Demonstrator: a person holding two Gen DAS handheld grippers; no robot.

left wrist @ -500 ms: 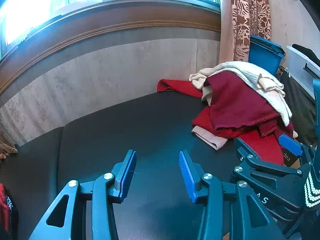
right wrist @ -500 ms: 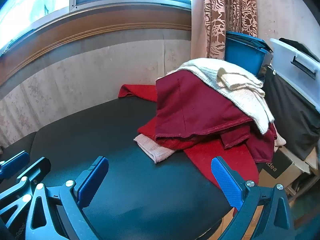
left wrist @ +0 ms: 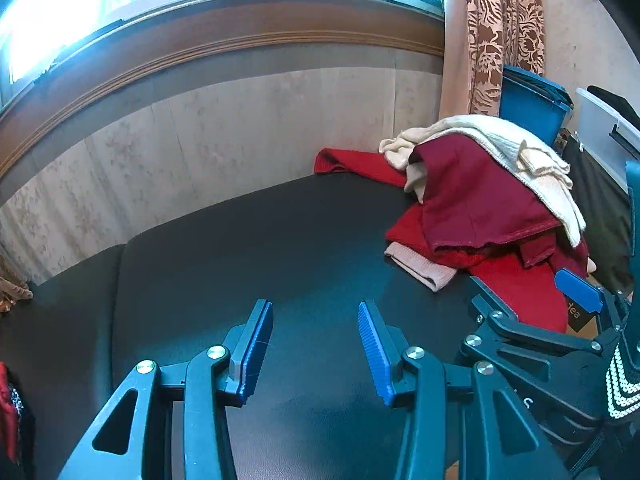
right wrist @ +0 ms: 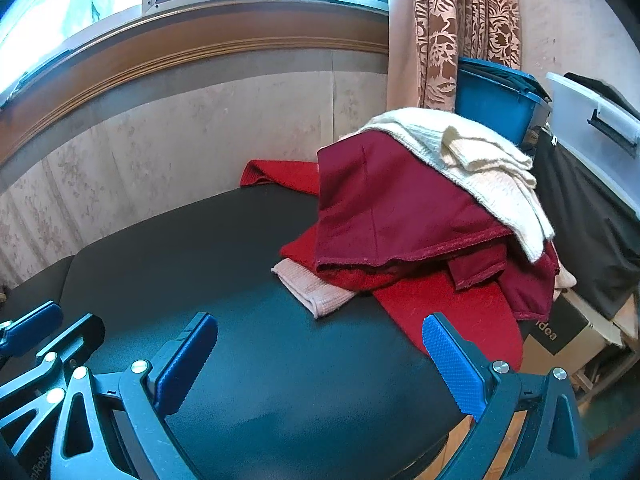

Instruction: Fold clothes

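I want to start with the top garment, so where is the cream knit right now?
The cream knit drapes over the top of the clothes pile, on the maroon cloth, at the dark table's far right end, just in front of the blue bin.

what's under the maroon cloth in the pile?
Under the maroon cloth, a bright red garment spreads toward the table's near edge, and a pale pink ribbed piece pokes out at the front. How far either runs underneath is covered.
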